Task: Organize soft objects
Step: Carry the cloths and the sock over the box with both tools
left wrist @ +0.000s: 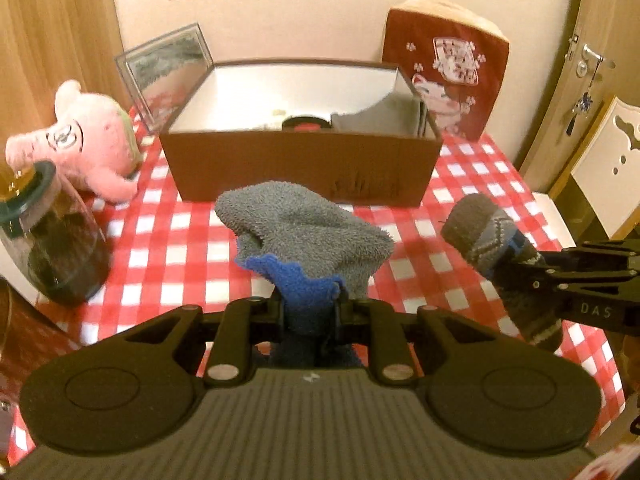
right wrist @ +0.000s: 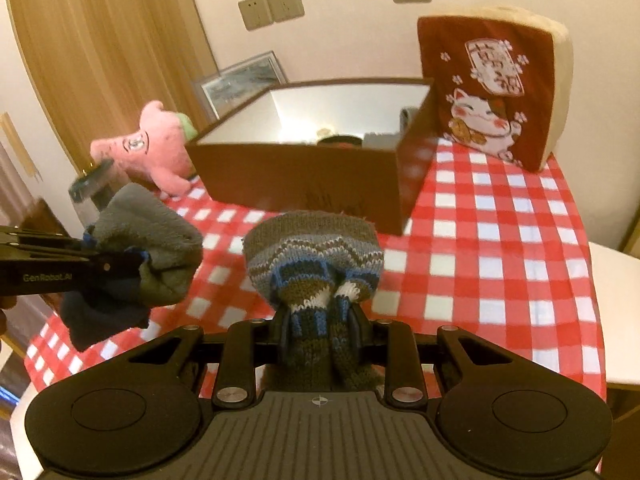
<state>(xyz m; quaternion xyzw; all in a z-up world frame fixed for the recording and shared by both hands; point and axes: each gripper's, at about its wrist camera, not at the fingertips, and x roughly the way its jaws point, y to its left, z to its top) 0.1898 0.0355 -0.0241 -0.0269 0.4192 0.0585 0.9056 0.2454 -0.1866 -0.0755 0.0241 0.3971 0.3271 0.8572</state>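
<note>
My left gripper [left wrist: 310, 312] is shut on a fuzzy grey sock with blue trim [left wrist: 304, 240], held above the checked tablecloth [left wrist: 176, 240]. In the right wrist view that gripper [right wrist: 120, 268] comes in from the left with the grey sock [right wrist: 152, 248]. My right gripper [right wrist: 322, 320] is shut on a brown and blue patterned knit sock [right wrist: 314, 256]. The left wrist view shows it at the right [left wrist: 532, 276], gripping the knit sock [left wrist: 488, 236]. Beyond both stands an open brown box [left wrist: 300, 164] with white inner walls and grey cloth inside [left wrist: 376, 116].
A pink plush toy [left wrist: 84, 136] lies left of the box. A red lucky-cat cushion [right wrist: 492, 92] stands at the back right. A glass jar with a dark lid [left wrist: 52, 232] is at the near left. A clear case [left wrist: 164, 68] leans on the wall behind.
</note>
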